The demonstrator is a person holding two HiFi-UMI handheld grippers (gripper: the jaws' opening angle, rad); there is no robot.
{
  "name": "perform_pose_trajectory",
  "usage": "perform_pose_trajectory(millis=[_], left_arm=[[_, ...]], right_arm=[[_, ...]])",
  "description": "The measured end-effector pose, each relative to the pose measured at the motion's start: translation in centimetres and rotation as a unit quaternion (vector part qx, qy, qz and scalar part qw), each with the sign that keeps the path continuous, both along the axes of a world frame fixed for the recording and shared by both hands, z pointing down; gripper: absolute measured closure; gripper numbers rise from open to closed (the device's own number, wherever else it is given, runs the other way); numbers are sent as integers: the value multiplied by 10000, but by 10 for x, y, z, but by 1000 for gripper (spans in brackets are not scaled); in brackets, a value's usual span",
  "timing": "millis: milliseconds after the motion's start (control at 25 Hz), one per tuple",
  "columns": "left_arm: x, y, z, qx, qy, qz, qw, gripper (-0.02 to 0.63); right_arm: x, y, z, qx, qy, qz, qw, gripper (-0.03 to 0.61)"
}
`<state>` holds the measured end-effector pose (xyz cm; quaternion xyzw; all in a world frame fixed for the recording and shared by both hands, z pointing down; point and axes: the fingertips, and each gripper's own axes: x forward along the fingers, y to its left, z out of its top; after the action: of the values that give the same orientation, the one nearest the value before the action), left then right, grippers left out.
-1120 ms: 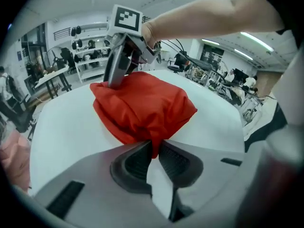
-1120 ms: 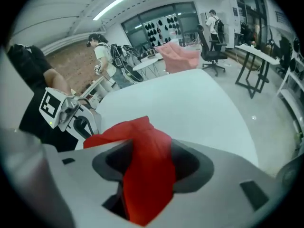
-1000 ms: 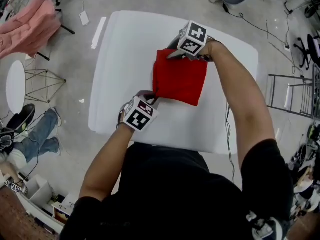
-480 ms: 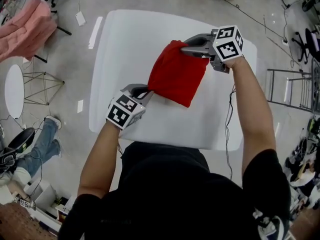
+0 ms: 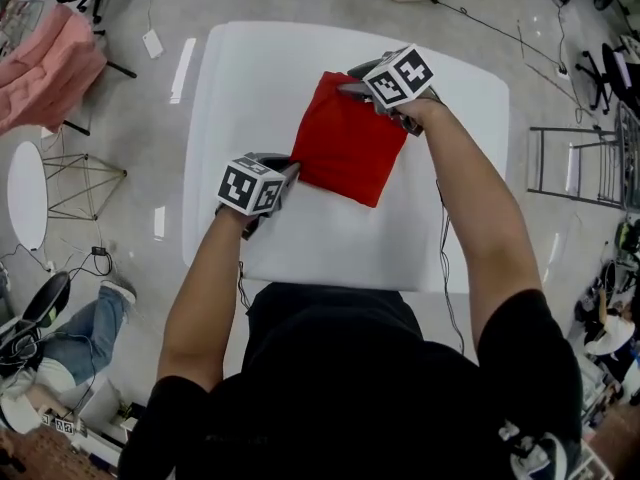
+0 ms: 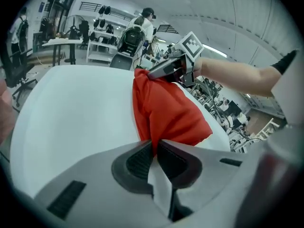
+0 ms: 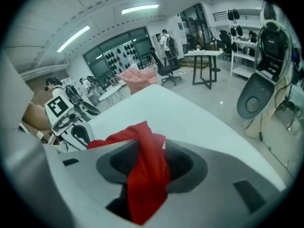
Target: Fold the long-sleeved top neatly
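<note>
1. The left gripper (image 6: pixel 154 148) has its jaws almost together. They pinch a thin corner of the red top (image 5: pixel 345 153) between the pads.
2. The right gripper (image 7: pixel 151 151) has a thick bunch of the same red cloth between its jaws. They have just been opening wider, yet the pads appear to press on the bunch from both sides. In the left gripper view the cloth runs taut up to them.
3. The red top is folded into a small, roughly square packet over the middle of the white table (image 5: pixel 300 258). It spans from the left gripper at the corner nearest the table's near edge to the right gripper at the corner toward the table's far edge. That far corner is raised off the table.
4. Both bare forearms reach in over the table's near edge.
5. Off the table's left side, a pink cloth (image 5: pixel 45 63) hangs over a stand. A small round white top (image 5: pixel 28 183) sits closer in.
</note>
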<state>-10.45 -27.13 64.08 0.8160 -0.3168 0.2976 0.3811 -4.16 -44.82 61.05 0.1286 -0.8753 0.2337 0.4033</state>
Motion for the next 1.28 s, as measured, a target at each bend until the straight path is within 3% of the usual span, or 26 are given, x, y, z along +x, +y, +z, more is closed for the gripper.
perform_pose_trajectory(millis=[120, 240, 360, 600, 840, 1000, 1160, 1280], left_arm=[[-4, 3, 1, 65, 63, 84, 9999, 583], [-13, 1, -1, 45, 223, 175, 9996, 584], [-18, 1, -5, 27, 299, 310, 9991, 559], [-15, -1, -8, 217, 125, 529, 9983, 531], [-8, 0, -7, 300, -30, 523, 9982, 535], [-2, 1, -9, 233, -10, 528, 9983, 535], [-1, 1, -9, 55, 141, 430, 9990, 547], [5, 12, -11, -314, 404, 413, 9978, 577]], right_arm=[[11, 2, -23, 532, -173, 305, 9980, 356], [34, 18, -57, 1100, -367, 796, 9901, 356], [58, 72, -66, 1230, -473, 1258, 9833, 371], [81, 204, -25, 1478, 300, 1380, 9789, 370], [85, 247, 7, 1506, 667, 2290, 9594, 359], [97, 241, 14, 1457, 686, 2757, 9477, 411], [100, 234, 20, 1493, 762, 2726, 9474, 514], [114, 238, 19, 1717, 928, 2600, 9457, 537]])
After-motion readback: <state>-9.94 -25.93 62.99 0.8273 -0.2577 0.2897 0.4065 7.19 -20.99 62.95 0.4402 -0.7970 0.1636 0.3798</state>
